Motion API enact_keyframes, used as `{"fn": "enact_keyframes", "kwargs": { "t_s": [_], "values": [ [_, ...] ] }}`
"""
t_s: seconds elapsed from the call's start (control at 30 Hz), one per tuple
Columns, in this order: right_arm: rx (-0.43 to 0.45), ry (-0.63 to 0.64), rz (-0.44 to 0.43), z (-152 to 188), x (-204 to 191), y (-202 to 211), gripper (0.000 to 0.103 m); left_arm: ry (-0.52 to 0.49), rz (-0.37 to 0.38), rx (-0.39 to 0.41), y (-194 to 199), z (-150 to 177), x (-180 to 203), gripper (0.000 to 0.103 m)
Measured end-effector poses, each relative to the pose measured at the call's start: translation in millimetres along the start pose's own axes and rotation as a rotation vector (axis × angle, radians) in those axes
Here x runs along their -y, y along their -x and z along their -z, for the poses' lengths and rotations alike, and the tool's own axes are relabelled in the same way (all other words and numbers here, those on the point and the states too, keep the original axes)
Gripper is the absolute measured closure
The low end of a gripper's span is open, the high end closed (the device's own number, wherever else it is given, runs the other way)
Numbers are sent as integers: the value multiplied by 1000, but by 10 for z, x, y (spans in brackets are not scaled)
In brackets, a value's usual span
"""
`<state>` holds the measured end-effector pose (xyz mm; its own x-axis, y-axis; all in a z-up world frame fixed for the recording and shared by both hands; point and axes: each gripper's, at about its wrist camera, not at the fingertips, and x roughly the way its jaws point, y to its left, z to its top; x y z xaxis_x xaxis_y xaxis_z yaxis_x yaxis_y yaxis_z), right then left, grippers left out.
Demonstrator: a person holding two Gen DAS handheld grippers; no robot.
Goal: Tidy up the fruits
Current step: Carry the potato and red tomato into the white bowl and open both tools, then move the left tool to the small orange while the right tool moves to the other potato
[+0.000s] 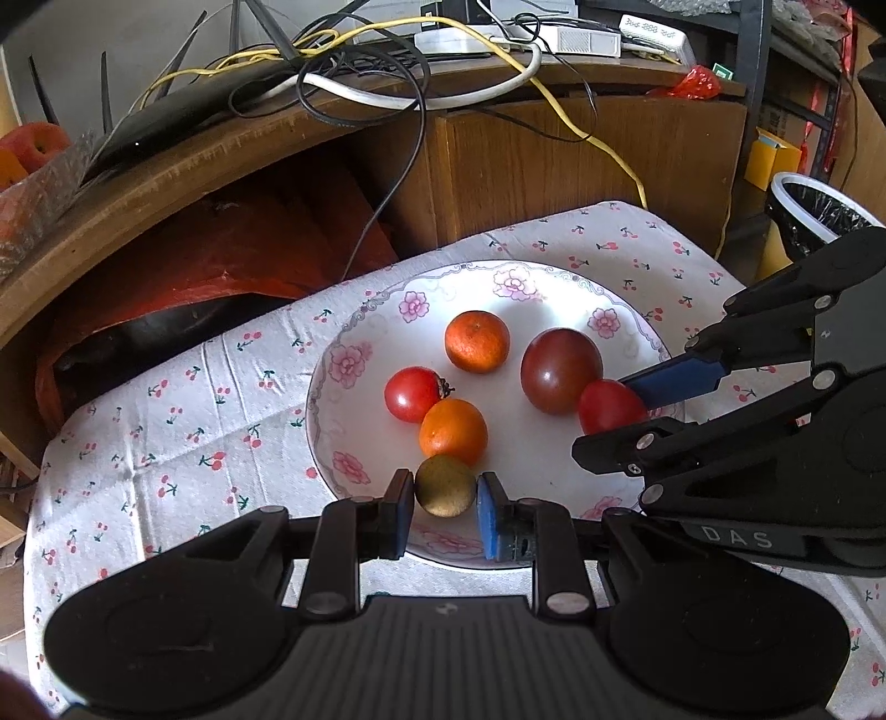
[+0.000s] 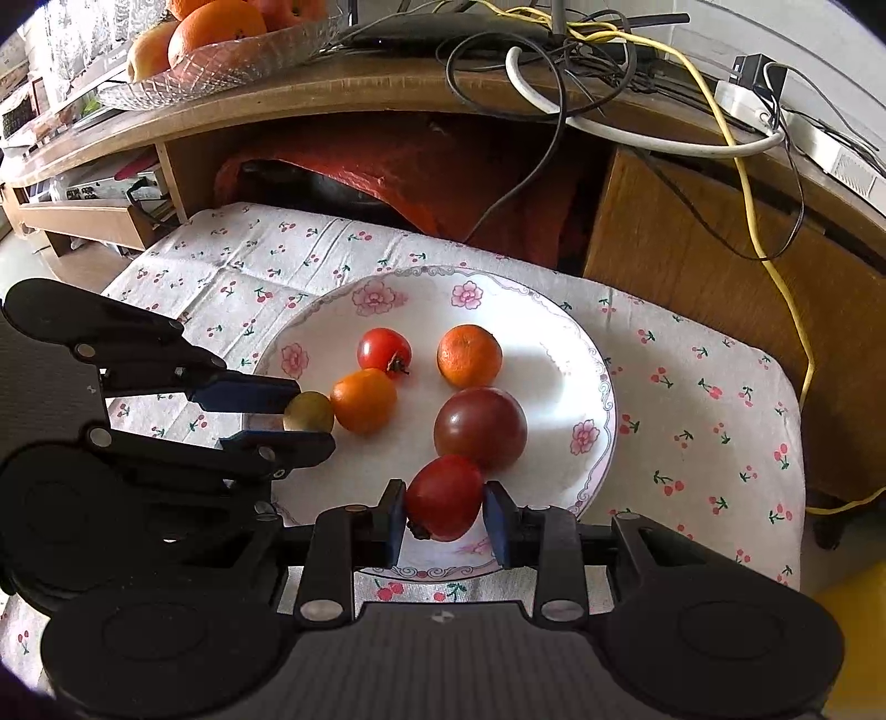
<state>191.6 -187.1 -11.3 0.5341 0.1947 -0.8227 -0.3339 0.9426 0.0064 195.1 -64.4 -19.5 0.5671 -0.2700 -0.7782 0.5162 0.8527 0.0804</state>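
A white plate with pink flowers (image 1: 354,354) (image 2: 559,338) holds several fruits on a cherry-print cloth. My left gripper (image 1: 446,490) (image 2: 310,412) is shut on a small olive-brown fruit (image 1: 446,486) (image 2: 308,411) at the plate's near left rim. Beside it lie an orange (image 1: 454,432) (image 2: 364,400), a red tomato (image 1: 412,393) (image 2: 383,349) and a second orange (image 1: 477,340) (image 2: 469,355). My right gripper (image 2: 446,512) (image 1: 637,404) is shut on a red tomato (image 2: 444,497) (image 1: 609,406), which touches a large dark tomato (image 1: 561,370) (image 2: 479,429).
The cherry-print cloth (image 1: 166,415) (image 2: 692,415) covers a low table. Behind it stands a wooden desk (image 1: 554,144) (image 2: 387,88) with tangled cables, a glass bowl of oranges and apples (image 2: 221,44), and red fabric underneath. A lined bin (image 1: 814,210) sits far right.
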Motion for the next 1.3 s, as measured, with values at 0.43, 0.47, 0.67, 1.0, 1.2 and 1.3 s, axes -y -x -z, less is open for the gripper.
{"fn": "enact_keyframes", "kwargs": {
  "t_s": [0.43,0.47,0.67,1.0,1.2,1.3],
  "values": [
    [53,-26,9,-31,37,173,74,6,-25,35,214,-59,-25,69],
    [59,-27,4,-35,26,196,74,10,-25,36,239,-57,-36,69],
    [68,-10,-26,-38,-105,294,74,14,-32,36,373,10,-71,69],
    [37,17,-89,60,-403,365,74,31,-33,19,660,329,-182,69],
    [-15,53,-124,146,-628,270,74,83,-51,5,816,575,-374,68],
    [-34,78,-125,172,-705,216,74,98,-54,-7,863,715,-475,68]
  ]
}}
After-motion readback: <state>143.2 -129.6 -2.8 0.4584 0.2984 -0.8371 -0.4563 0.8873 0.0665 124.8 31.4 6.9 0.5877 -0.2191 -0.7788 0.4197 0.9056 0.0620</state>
